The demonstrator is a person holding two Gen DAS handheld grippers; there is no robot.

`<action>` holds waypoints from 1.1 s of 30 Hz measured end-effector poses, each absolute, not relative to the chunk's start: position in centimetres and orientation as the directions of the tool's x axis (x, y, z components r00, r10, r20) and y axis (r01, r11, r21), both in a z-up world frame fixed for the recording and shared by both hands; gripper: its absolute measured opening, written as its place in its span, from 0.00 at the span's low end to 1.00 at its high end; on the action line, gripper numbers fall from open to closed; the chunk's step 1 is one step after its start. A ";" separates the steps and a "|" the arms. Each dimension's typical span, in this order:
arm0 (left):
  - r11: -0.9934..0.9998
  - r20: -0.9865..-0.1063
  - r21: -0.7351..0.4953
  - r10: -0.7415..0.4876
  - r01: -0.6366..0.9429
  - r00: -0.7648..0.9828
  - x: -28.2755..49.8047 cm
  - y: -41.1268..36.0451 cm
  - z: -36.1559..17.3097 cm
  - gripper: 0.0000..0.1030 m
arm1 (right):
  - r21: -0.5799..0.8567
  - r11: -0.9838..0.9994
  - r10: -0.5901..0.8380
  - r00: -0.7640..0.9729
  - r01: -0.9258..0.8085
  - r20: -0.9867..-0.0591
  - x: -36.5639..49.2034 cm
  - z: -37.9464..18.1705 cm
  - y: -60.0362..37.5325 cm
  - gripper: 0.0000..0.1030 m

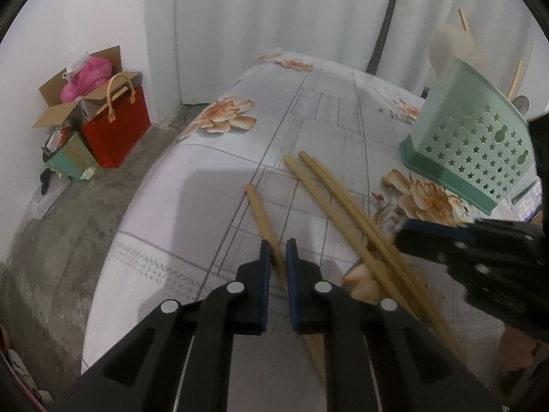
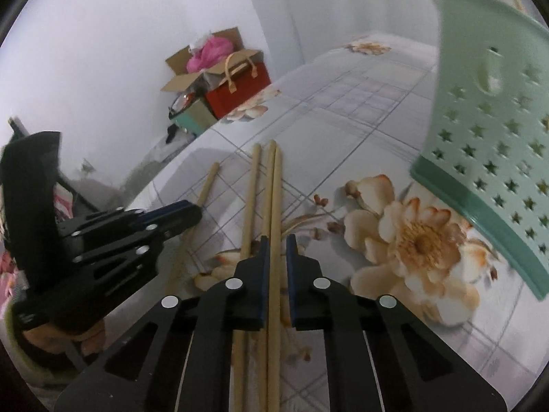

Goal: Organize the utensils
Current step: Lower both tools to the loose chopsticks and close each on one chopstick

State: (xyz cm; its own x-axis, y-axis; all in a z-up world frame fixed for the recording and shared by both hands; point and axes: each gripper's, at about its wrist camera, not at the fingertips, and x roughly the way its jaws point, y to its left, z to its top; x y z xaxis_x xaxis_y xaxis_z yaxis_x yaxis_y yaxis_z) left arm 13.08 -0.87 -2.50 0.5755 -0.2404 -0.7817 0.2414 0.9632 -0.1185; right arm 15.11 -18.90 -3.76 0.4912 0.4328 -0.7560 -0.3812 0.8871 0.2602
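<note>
Between my left gripper (image 1: 277, 250) fingers, narrowly parted, lies a single chopstick (image 1: 262, 216) on the floral bedsheet (image 1: 206, 185), long axis running away from me; whether the pads touch it I cannot tell. Right gripper (image 2: 277, 245), equally narrow, straddles one of the bundled chopsticks (image 2: 272, 185), pointing ahead. Bed edge drops off left. Green star-holed holder (image 2: 497, 130) stands near on the right; red bag (image 1: 116, 130) and cardboard box (image 1: 68, 99) sit on the floor.

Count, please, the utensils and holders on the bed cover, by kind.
Loose wooden chopsticks on the cover: 4 (one apart, three together)
Green star-holed holder: 1
Total: 5
The holder already contains some utensils; their number is unclear.
</note>
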 end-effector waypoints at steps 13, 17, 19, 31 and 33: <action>0.959 -0.779 -0.143 -0.261 0.243 0.570 12.7 -0.6 -2.5 0.08 | 0.183 0.895 0.386 0.499 -0.407 -0.776 15.9 -4.3 -17.8 0.04; 0.951 -0.777 -0.176 -0.293 0.256 0.556 12.4 -0.7 -2.5 0.08 | 0.200 0.910 0.370 0.493 -0.363 -0.787 15.3 -4.4 -19.2 0.04; 0.946 -0.778 -0.190 -0.309 0.263 0.547 12.3 -0.7 -2.5 0.08 | 0.212 0.917 0.363 0.486 -0.338 -0.795 14.3 -4.4 -20.4 0.04; 0.933 -0.808 -0.199 -0.329 0.299 0.489 12.2 -1.8 -2.3 0.12 | 0.219 0.940 0.322 0.463 -0.262 -0.826 10.9 -4.1 -24.6 0.10; 0.939 -0.817 -0.159 -0.299 0.306 0.494 12.6 -2.4 -2.2 0.12 | 0.210 0.938 0.325 0.485 -0.276 -0.812 11.5 -3.8 -24.2 0.15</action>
